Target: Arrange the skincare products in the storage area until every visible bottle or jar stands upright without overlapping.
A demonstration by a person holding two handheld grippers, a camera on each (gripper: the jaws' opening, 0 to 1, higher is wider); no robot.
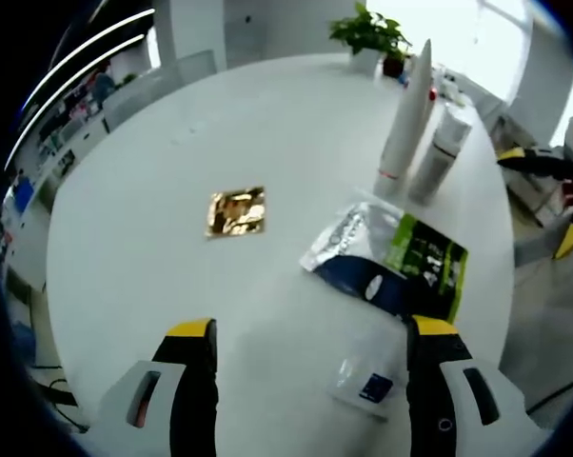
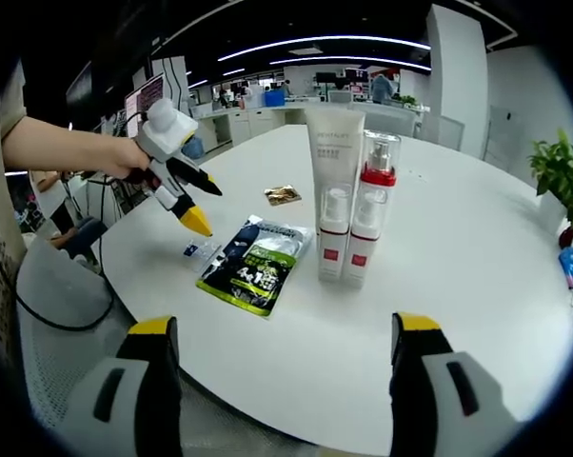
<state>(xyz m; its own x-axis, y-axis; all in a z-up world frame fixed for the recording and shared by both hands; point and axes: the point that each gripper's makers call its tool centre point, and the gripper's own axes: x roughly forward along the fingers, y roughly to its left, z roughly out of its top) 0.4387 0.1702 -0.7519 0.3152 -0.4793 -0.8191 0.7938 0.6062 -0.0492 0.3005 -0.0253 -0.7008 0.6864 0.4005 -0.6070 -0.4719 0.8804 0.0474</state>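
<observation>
Landmark: we take the tall white tube [image 2: 332,152] as our reference; it stands upright on the round white desk [image 2: 458,248].
Standing products: two pump bottles with red bands [image 2: 355,233] stand just in front of the tube, close together; we cannot tell whether they touch.
Lying items: a dark and green pouch [image 2: 255,265] lies flat beside the bottles, toward the left gripper; a small clear sachet [image 2: 199,253] lies at its far edge; a gold foil packet [image 2: 283,195] lies flat further back, well apart from the tube.
Left gripper [image 2: 197,223]: held over the desk edge near the sachet; fingers parted wide, holding nothing.
Right gripper [image 2: 285,357]: low at the desk's near edge, facing the tube; fingers wide apart, empty.
Step in hand: we judge the pouch is next for attention.
Method advised: approach low, pinch the pouch by one edge, keep clear of the upright bottles to avoid toppling them.
</observation>
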